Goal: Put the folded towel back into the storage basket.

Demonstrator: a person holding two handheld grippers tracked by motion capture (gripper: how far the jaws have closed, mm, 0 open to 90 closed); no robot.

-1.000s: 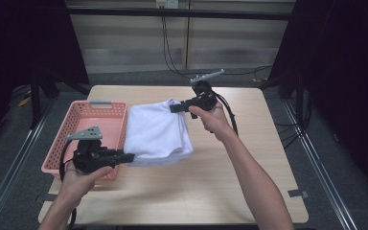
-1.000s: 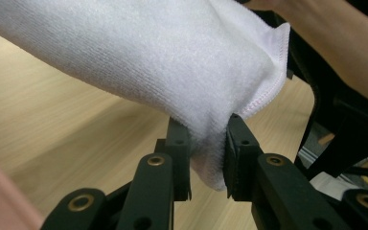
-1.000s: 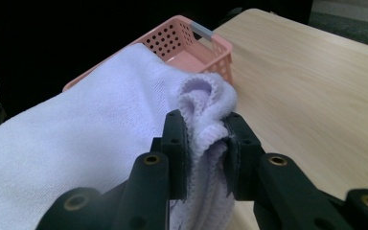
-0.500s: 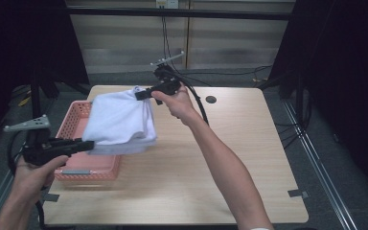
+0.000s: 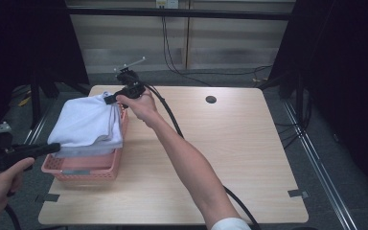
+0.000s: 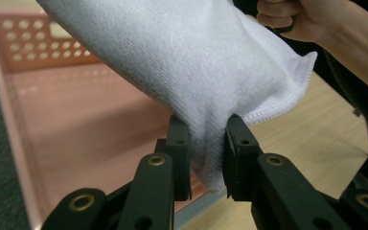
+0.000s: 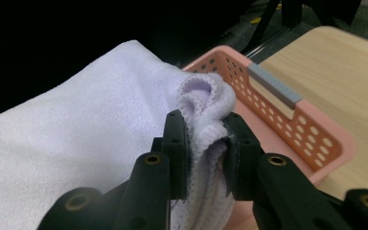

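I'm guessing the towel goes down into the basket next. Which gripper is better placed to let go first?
Probably the right gripper: it pinches the towel at the basket's far end, above it. The left gripper holds the near corner at the basket's edge and can guide the towel down.

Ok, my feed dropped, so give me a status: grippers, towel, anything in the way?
Left gripper and right gripper both shut on white towel. Towel held above pink basket, not yet released. Nothing in the way.

Legible markings: none.
No text, label, brand, number or sign can be read on any visible surface.
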